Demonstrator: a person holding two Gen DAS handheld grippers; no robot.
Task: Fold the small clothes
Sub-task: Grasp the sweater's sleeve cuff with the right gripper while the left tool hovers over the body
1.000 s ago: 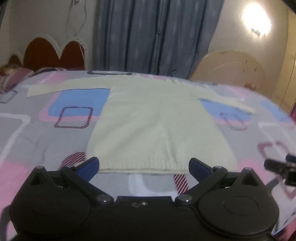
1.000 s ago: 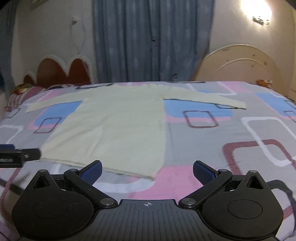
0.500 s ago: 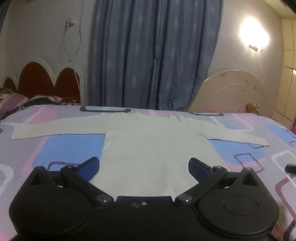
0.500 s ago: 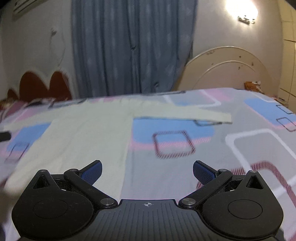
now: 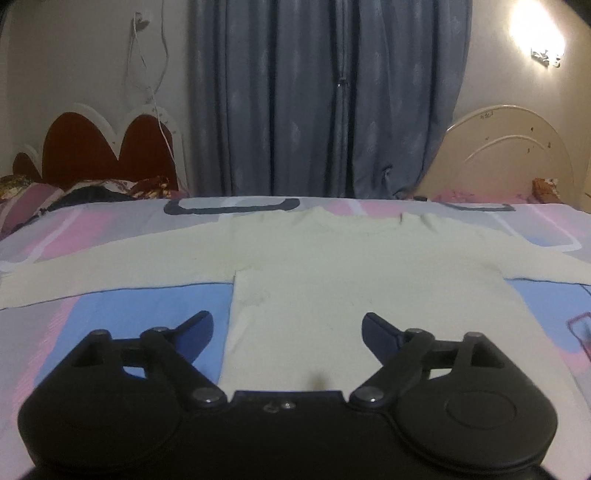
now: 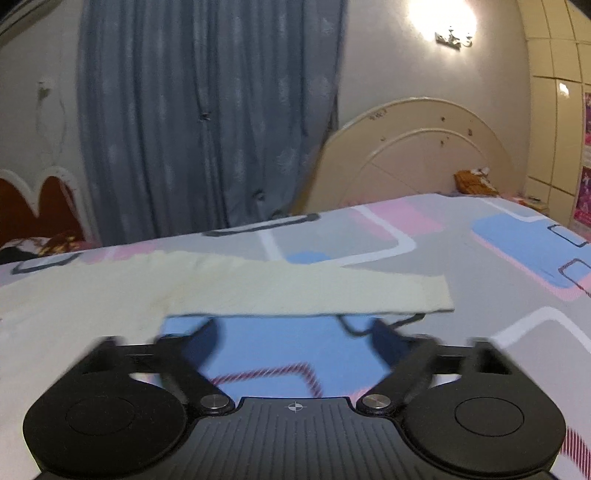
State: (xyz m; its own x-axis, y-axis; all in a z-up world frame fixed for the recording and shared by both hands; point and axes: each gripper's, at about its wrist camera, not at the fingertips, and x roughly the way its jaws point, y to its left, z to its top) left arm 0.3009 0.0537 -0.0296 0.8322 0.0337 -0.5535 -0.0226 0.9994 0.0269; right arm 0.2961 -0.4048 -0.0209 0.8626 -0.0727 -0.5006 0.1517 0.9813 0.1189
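one cream sweater (image 5: 332, 280), laid flat on the patterned bedspread (image 5: 122, 314), both sleeves stretched straight out to the sides. two grippers, one per view. two headboards behind the sweater: a red scalloped one (image 5: 92, 144) off past its left sleeve and a cream arched one (image 5: 506, 155) past its right sleeve, with one blue curtain (image 5: 325, 96) between them and one wall lamp (image 5: 539, 33) above the cream headboard.

left gripper (image 5: 287, 326) sits over the sweater's body near the left armpit. its jaws are closing, pads apart, and i can't tell if they touch the cloth. right gripper (image 6: 295, 334) is blurry, just short of the lower edge of the sweater's right sleeve (image 6: 314, 291). jaws closing too, only bedspread showing between them, gripping nothing.

sleeve cuff ends well short of the bed's edge. lots of bare bedspread beyond the sweater on both sides.
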